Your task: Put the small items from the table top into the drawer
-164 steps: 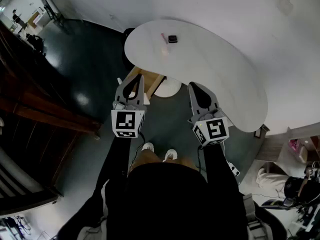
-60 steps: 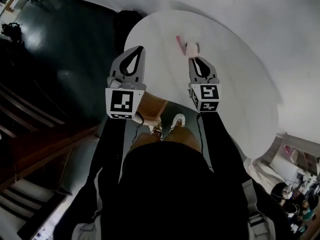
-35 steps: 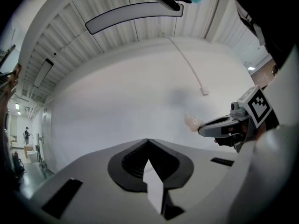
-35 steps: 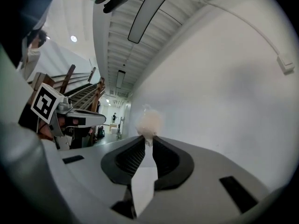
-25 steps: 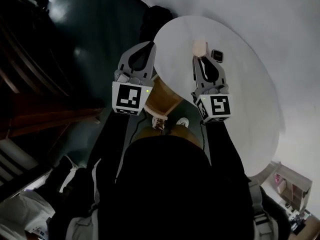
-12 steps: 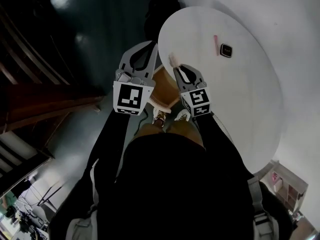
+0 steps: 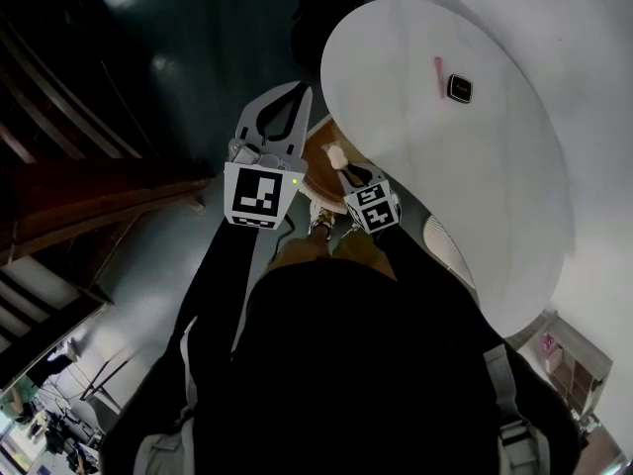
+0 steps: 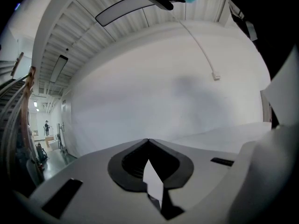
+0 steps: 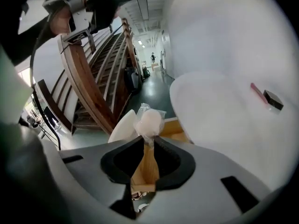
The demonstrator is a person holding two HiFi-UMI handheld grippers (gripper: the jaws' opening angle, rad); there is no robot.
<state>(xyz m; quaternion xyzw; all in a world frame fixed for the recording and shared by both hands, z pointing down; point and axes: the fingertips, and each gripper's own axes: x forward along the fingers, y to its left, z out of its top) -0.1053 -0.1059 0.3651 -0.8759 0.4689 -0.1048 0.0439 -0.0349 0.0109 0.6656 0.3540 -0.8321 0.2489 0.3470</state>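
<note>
Your right gripper (image 7: pixel 342 165) is tipped down over the open wooden drawer (image 7: pixel 316 156), just off the near edge of the white surface (image 7: pixel 445 186). In the right gripper view its jaws are nearly together, pinching the clear wrapper of a small wrapped ball (image 9: pixel 148 121). The pale ball sits upright just above the tips. The jaws have just been opening a little, with the wrapper between the tips. Drawer wood (image 9: pixel 175 127) shows right behind and below the ball. In the head view the small wrapped ball (image 7: pixel 333 153) hangs over the drawer, clear of the surface.

Your left gripper (image 7: pixel 302 92) is just left of the drawer, pointing roughly level. In the left gripper view its jaws (image 8: pixel 148 141) are pressed together tip to tip, with nothing between them. Only a white wall is ahead of it.

Two small items are on the surface, at the far end and well apart from both grippers. They are a pink stick (image 7: pixel 438 75) and a small black block (image 7: pixel 458 88), lying just beside each other. The right gripper view shows both as well: stick (image 9: pixel 257 92), block (image 9: pixel 273 100).
</note>
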